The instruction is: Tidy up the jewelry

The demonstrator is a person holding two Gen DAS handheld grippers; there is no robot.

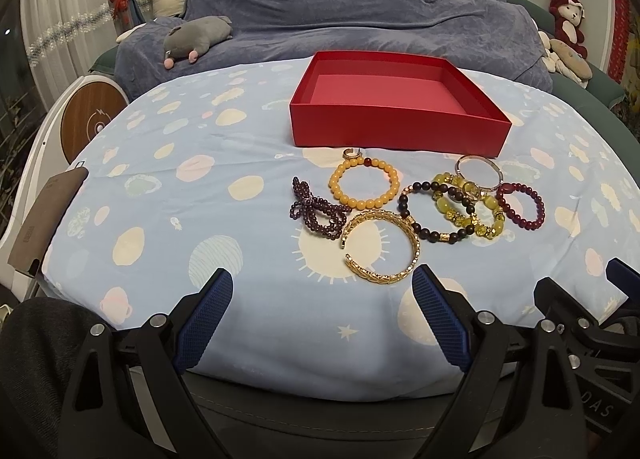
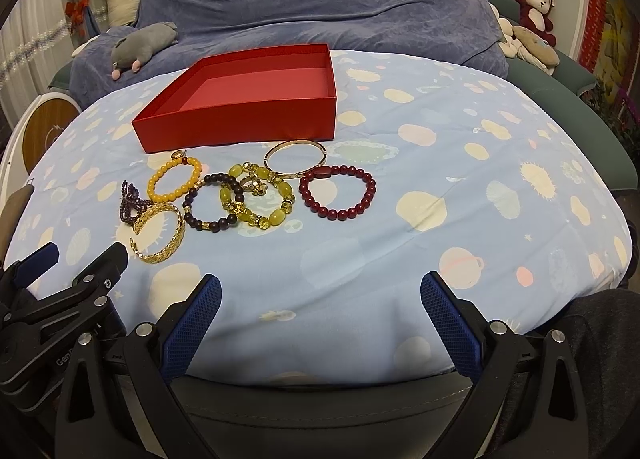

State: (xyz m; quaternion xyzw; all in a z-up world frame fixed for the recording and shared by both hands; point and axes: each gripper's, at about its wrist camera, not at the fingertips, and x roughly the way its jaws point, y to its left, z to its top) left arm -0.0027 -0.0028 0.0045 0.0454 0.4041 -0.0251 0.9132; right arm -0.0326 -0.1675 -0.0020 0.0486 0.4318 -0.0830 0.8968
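Note:
An open red box (image 1: 396, 127) (image 2: 240, 127) stands empty on the blue patterned cloth. In front of it lie several bracelets: a gold cuff (image 1: 400, 273) (image 2: 160, 253), a yellow bead bracelet (image 1: 340, 191) (image 2: 154, 187), a purple bead bundle (image 1: 312, 215) (image 2: 130, 203), a dark bead bracelet (image 1: 408, 215) (image 2: 188, 215), a green-yellow crystal bracelet (image 1: 492, 225) (image 2: 276, 215), a dark red bead bracelet (image 1: 536, 215) (image 2: 360, 205), and a thin bangle (image 1: 480, 158) (image 2: 296, 144). My left gripper (image 1: 322, 283) is open and empty near the cuff. My right gripper (image 2: 320, 287) is open and empty.
The cloth-covered table (image 1: 180, 219) drops off at the near edge. A sofa under a blue-grey cover (image 1: 360, 11) stands behind, with a grey plush (image 1: 196, 39) and other toys (image 1: 566, 19). A brown pouch (image 1: 44, 215) lies at the table's left edge.

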